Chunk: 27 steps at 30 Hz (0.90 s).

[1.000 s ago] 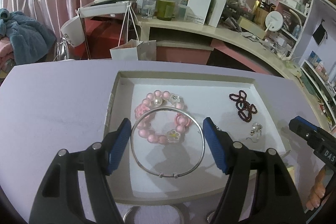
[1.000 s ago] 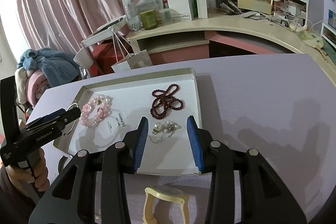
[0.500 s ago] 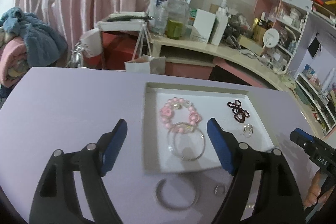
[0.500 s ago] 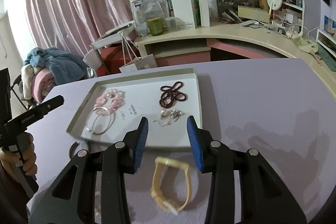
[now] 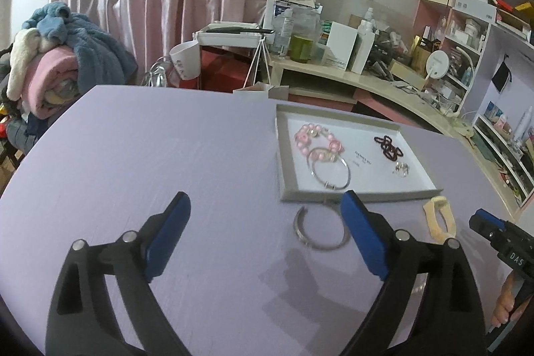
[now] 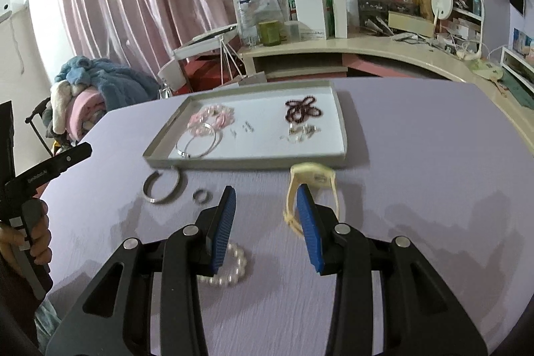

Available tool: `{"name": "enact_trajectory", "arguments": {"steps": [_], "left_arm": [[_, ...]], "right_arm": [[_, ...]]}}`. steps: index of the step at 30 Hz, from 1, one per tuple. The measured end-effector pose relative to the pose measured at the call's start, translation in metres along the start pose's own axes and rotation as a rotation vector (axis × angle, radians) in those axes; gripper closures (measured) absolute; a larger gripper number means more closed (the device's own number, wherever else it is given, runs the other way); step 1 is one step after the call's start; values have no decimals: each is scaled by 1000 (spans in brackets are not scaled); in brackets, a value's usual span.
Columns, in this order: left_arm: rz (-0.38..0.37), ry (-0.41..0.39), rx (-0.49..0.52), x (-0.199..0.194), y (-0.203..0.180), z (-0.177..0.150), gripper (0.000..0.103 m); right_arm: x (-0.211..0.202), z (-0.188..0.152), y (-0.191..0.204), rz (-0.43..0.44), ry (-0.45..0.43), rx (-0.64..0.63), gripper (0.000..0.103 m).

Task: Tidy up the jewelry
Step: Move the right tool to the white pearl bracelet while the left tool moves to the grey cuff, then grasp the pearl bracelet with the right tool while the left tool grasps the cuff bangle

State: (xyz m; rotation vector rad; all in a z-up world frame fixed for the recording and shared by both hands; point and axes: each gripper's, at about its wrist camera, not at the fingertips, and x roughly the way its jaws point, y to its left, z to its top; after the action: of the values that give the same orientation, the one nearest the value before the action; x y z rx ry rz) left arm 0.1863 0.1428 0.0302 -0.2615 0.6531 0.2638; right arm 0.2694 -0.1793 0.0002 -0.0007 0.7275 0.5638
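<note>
A shallow grey tray (image 6: 340,119) (image 5: 283,162) on the purple table holds a pink bead bracelet (image 6: 213,119) (image 5: 317,139), a thin silver bangle (image 6: 198,144) (image 5: 332,174), a dark red bead string (image 6: 302,110) (image 5: 388,147) and silver earrings (image 6: 300,130) (image 5: 400,169). In front of the tray lie a silver cuff (image 6: 162,186) (image 5: 317,229), a small ring (image 6: 202,196), a cream bangle (image 6: 312,192) (image 5: 439,216) and a pearl bracelet (image 6: 230,269). My left gripper (image 5: 263,239) is open and empty, back from the tray. My right gripper (image 6: 267,222) is open and empty above the table.
A cluttered curved desk (image 6: 367,45) with boxes and bottles stands behind the table. A pile of blankets (image 5: 60,55) sits at the far left. Shelves (image 5: 484,32) line the right wall.
Both grippers have pulled back from the tray toward the near table edge. The silver bangle now lies in the tray, and the loose pieces in front of the tray have come into view.
</note>
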Motion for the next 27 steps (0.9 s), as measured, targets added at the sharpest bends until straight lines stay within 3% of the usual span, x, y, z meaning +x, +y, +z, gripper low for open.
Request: {"name": "enact_trajectory", "arguments": {"steps": [5, 10, 27], "left_arm": [[7, -5, 0, -9, 4, -14, 8], [9, -5, 14, -12, -1, -22, 7], [19, 36, 41, -5, -4, -34, 5]], "right_arm": [[0, -16, 2, 1, 30, 4, 63], [8, -29, 12, 1, 71, -24, 71], [49, -41, 35, -60, 199, -111, 78]]}}
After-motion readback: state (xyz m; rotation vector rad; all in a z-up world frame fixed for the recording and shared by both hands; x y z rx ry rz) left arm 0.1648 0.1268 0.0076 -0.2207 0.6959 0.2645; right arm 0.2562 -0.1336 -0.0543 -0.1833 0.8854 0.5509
